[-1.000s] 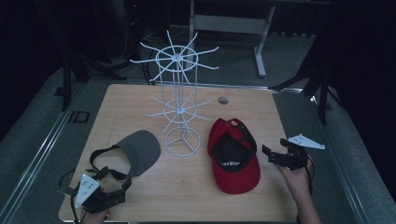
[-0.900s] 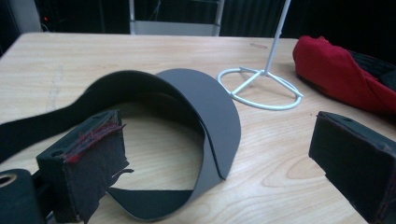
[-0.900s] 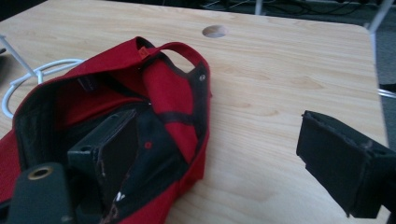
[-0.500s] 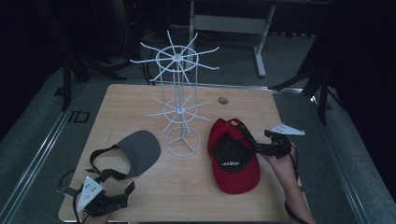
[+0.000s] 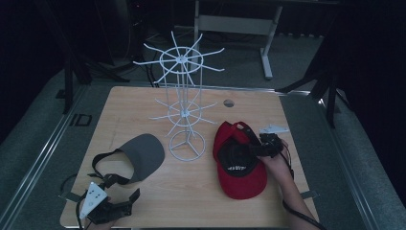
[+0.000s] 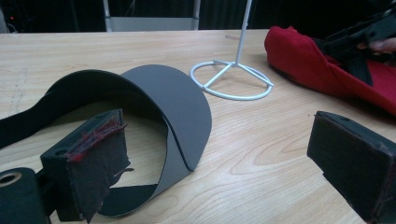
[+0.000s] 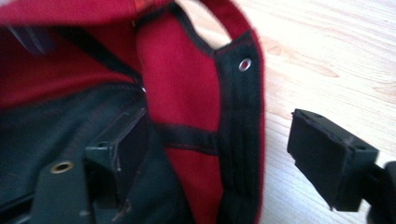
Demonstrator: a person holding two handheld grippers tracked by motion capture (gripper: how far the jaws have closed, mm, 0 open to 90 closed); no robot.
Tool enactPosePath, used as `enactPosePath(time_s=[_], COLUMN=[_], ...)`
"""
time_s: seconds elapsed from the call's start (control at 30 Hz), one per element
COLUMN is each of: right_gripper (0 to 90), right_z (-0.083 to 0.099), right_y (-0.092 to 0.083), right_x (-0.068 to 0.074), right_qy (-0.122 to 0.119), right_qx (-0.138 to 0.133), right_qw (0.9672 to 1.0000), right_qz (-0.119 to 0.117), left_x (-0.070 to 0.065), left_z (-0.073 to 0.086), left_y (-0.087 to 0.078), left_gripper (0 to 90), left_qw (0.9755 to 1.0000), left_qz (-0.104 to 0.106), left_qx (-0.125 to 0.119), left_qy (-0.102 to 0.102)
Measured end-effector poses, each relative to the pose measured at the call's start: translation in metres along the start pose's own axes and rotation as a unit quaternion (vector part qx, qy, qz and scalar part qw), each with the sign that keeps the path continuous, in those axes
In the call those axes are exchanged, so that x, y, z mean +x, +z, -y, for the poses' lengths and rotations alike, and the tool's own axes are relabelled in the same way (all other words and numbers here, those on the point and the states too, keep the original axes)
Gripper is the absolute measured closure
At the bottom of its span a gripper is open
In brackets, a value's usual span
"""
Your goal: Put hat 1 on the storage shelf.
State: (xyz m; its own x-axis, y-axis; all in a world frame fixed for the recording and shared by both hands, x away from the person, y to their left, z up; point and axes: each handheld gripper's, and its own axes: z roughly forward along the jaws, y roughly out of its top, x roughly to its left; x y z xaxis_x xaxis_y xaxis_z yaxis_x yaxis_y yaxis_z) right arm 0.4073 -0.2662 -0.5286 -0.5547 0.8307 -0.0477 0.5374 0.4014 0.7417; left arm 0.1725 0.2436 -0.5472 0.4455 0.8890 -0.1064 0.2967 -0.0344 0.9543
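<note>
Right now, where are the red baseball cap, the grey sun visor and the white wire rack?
red baseball cap [image 5: 242, 184]: high view, on its brim.
grey sun visor [image 5: 143, 153]: high view, on its peak.
white wire rack [image 5: 186, 149]: high view, on its round base.

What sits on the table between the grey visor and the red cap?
The white wire rack stands between the grey visor and the red cap, its ring base on bare wood; the high view shows this.

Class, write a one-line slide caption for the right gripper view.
Open right hand-held gripper straddling the rim of the upturned red cap, one jaw inside, one outside above the wooden table.
</note>
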Motion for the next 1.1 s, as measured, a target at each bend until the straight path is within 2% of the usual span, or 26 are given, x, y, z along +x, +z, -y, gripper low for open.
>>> enactPosePath(time_s=[0.07, 0.2, 0.3, 0.33, 0.43, 0.47, 0.6, 0.67, 0.8, 0.93, 1.1], right_gripper=[22.9, 32.3, 44.4, 52.8, 63.9, 67.5, 79.2, 83.1, 84.1, 84.3, 84.4], right_z=[0.0, 0.0, 0.001, 0.001, 0.002, 0.002, 0.002, 0.001, 0.0, -0.006, -0.013], right_y=[0.006, 0.015, 0.019, 0.019, 0.022, 0.022, 0.023, 0.022, 0.015, 0.0, -0.015], right_x=[0.002, 0.006, 0.009, 0.009, 0.012, 0.014, 0.019, 0.019, 0.015, 0.014, 0.014], right_qy=[-0.007, -0.027, -0.04, -0.04, -0.052, -0.063, -0.079, -0.071, -0.047, -0.031, -0.015], right_qx=[0.012, 0.024, 0.036, 0.038, 0.046, 0.045, 0.045, 0.042, 0.027, 0.003, -0.017], right_qw=[0.9999, 0.9993, 0.9986, 0.9984, 0.9975, 0.9969, 0.9958, 0.9966, 0.9983, 0.9994, 0.9997], right_qz=[0.003, 0.0, -0.003, -0.008, -0.013, -0.013, -0.007, -0.01, -0.022, -0.016, -0.01], left_x=[0.0, -0.002, -0.002, -0.002, -0.002, -0.002, -0.001, -0.002, -0.001, -0.001, -0.001], left_z=[0.0, 0.001, 0.001, 0.001, 0.001, 0.001, 0.001, 0.001, 0.001, 0.001, 0.0], left_y=[0.0, 0.001, 0.002, 0.002, 0.002, 0.002, 0.002, 0.001, 0.001, 0.002, 0.0], left_gripper=[5.2, 5.2, 5.2, 5.2, 5.2, 5.2, 5.2, 5.2, 5.2, 5.2, 5.2], left_qw=[1.0, 0.9999, 0.9998, 0.9998, 0.9999, 0.9998, 0.9999, 0.9998, 0.9999, 0.9998, 0.9998], left_qz=[0.001, 0.002, 0.002, 0.003, 0.0, -0.002, -0.001, -0.003, -0.002, -0.006, -0.01], left_qx=[0.003, 0.011, 0.016, 0.016, 0.015, 0.015, 0.014, 0.016, 0.013, 0.016, 0.015], left_qy=[0.0, 0.008, 0.012, 0.011, 0.009, 0.009, 0.009, 0.01, 0.008, 0.003, 0.009])
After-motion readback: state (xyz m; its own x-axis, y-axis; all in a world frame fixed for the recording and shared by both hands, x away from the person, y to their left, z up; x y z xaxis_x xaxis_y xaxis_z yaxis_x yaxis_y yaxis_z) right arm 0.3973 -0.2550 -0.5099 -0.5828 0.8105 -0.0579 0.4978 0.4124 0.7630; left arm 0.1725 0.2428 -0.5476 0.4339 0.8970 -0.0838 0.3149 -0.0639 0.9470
